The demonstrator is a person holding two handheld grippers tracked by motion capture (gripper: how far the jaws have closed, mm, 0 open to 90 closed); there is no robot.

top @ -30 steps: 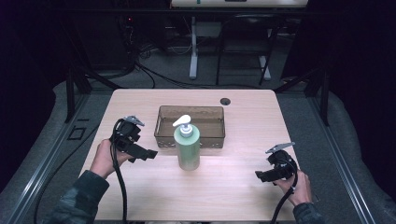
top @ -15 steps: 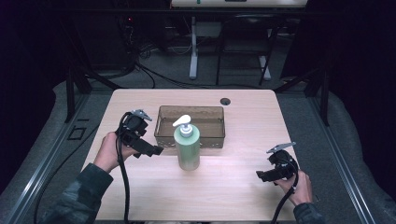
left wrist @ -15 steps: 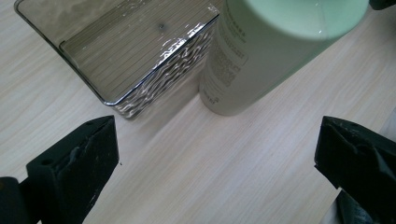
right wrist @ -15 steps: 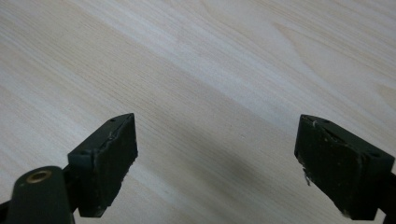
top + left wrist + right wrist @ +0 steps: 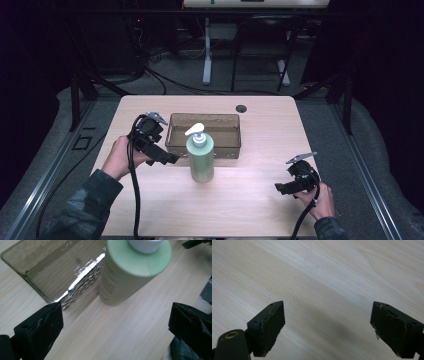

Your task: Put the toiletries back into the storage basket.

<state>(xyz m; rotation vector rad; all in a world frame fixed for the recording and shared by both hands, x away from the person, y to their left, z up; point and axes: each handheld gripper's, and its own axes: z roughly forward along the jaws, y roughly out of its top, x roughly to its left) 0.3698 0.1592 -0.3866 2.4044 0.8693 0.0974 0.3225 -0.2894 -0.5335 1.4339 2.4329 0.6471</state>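
Black left claw (image 5: 170,159) nearer green bottle (image 5: 200,159)

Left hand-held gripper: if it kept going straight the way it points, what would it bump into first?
Most likely the green pump bottle, which stands ahead between the open jaws of the left hand-held gripper; the tray lies off to one side.

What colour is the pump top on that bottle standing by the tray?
White, on a pale green plastic pump bottle; the high view shows it best.
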